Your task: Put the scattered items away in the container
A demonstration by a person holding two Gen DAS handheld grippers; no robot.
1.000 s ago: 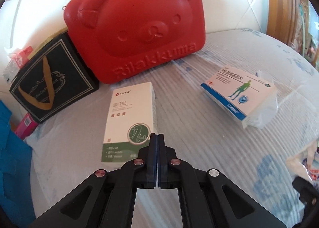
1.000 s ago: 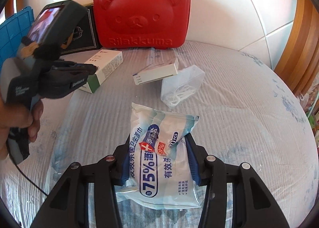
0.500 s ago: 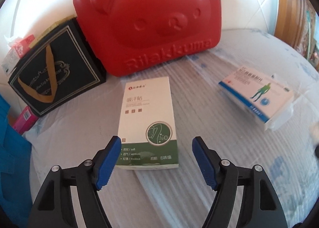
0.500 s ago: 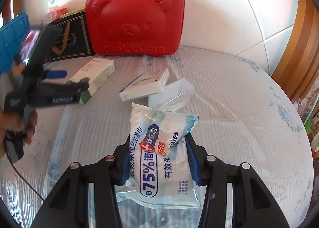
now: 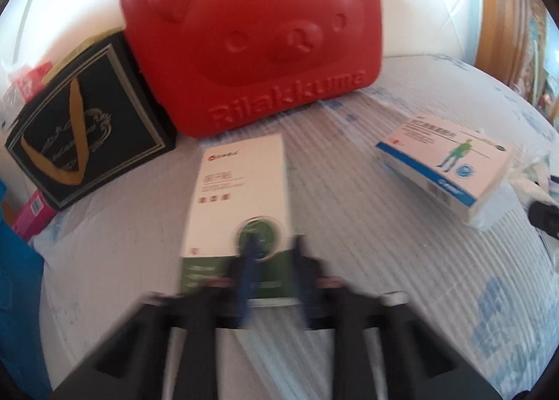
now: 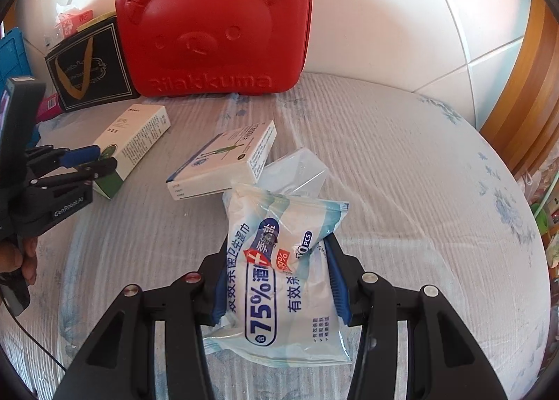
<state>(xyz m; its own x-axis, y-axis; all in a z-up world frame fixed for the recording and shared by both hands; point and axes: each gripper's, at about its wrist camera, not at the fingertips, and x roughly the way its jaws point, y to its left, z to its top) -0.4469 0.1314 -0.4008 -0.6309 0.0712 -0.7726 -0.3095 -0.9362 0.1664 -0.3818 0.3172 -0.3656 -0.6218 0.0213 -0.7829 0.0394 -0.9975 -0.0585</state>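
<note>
A closed red bear-shaped case (image 5: 251, 36) stands upright at the back of the bed; it also shows in the right wrist view (image 6: 216, 29). A white and green box (image 5: 241, 197) lies flat in front of it. My left gripper (image 5: 274, 256) is blurred, its jaws a narrow gap apart at the box's near green end; whether they grip it I cannot tell. In the right wrist view the left gripper (image 6: 92, 162) sits at that box's (image 6: 134, 141) end. My right gripper (image 6: 277, 281) is shut on a wet wipes pack (image 6: 279, 277). A white and blue box (image 5: 443, 166) lies right of centre.
A black gift box (image 5: 84, 134) leans left of the case, with pink packets (image 5: 33, 211) and a blue crate (image 6: 10, 57) beside it. A clear plastic bag (image 6: 297, 173) lies under the blue box (image 6: 223, 162). The wooden bed frame (image 6: 524, 85) curves along the right.
My left gripper went from shut to wide open, and now its jaws have narrowed at the green end of the white and green box. My right gripper has carried the wipes pack forward.
</note>
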